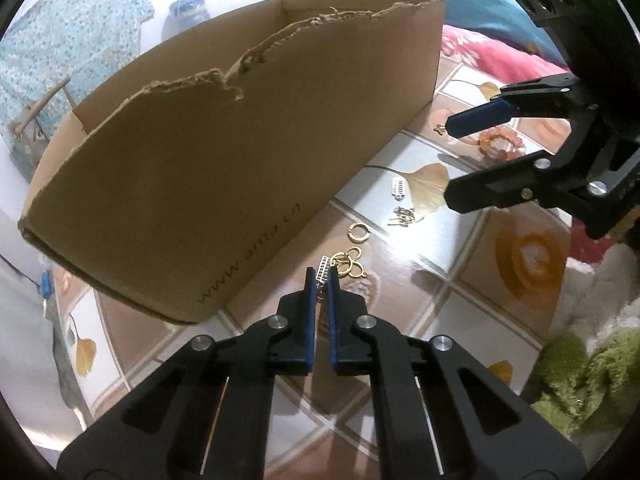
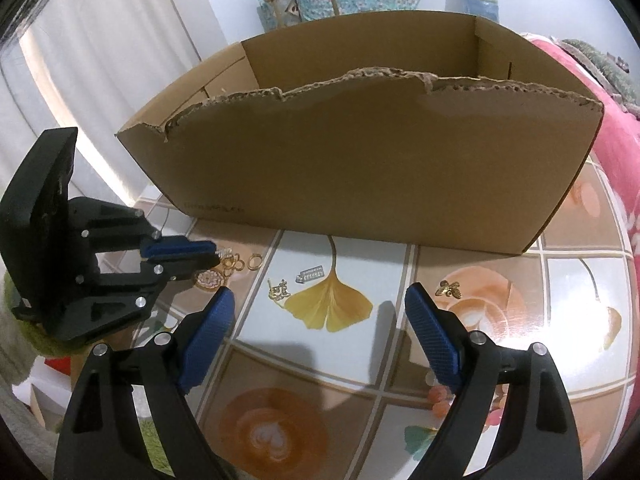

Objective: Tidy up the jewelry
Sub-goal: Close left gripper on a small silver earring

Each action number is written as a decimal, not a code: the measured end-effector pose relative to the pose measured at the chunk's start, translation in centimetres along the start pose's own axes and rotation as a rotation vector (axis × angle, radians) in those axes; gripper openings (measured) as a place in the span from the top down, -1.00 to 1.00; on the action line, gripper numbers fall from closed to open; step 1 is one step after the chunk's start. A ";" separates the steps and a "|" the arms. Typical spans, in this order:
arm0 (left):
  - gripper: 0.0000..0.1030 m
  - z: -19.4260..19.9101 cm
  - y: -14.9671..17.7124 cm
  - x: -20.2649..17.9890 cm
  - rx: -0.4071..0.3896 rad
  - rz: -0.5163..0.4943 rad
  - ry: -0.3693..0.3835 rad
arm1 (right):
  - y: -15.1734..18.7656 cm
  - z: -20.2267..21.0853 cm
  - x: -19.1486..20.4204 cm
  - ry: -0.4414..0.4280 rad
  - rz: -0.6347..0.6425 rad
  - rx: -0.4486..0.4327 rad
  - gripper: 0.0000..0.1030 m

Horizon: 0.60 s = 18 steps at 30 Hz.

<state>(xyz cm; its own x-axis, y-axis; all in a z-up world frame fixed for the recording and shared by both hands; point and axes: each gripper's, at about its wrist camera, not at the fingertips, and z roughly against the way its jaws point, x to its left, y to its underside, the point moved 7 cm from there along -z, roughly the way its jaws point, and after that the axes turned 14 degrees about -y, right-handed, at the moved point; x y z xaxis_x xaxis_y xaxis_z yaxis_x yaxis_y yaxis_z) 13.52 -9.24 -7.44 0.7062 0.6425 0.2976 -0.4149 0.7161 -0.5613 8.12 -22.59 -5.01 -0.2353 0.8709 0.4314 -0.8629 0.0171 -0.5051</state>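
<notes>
My left gripper (image 1: 321,278) is shut on a small silver rhinestone piece (image 1: 322,273) just above the table, beside a cluster of gold hoops (image 1: 349,262). A single gold hoop (image 1: 357,231) lies a little farther on. In the right wrist view the left gripper (image 2: 208,258) holds the piece by the hoops (image 2: 234,262). My right gripper (image 2: 316,300) is open and empty above the table. Before it lie a silver rhinestone bar (image 2: 310,274), a gold charm cluster (image 2: 279,290) and a gold bee brooch (image 2: 449,289). A large cardboard box (image 2: 360,168) stands behind the jewelry.
The table (image 2: 400,320) has a glossy patterned cover with ginkgo leaves. An orange bead bracelet (image 1: 498,142) lies under the right gripper. A round pendant (image 2: 208,279) lies by the left gripper. Pink bedding (image 2: 624,152) is at the right, green fuzzy fabric (image 1: 580,376) near the table edge.
</notes>
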 end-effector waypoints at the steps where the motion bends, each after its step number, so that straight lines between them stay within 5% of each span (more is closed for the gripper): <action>1: 0.91 0.2 0.2 0.0 0.005 0.000 -0.002 | 0.0 0.1 -0.1 0.000 -0.002 -0.002 -0.65; 10: 0.92 0.9 1.8 0.7 0.060 0.124 -0.086 | -0.6 -0.3 0.3 0.021 -0.009 -0.009 -0.44; 18: 0.92 1.4 2.9 1.5 0.058 0.213 -0.091 | -1.3 -1.8 -0.6 0.072 -0.017 0.035 0.10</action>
<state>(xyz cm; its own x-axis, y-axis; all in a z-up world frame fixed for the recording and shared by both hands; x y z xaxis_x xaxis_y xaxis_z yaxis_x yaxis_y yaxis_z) 12.58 -5.85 -7.54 0.5456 0.8009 0.2465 -0.5831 0.5741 -0.5747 10.19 -22.24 -5.97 -0.1887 0.9037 0.3843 -0.8821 0.0161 -0.4708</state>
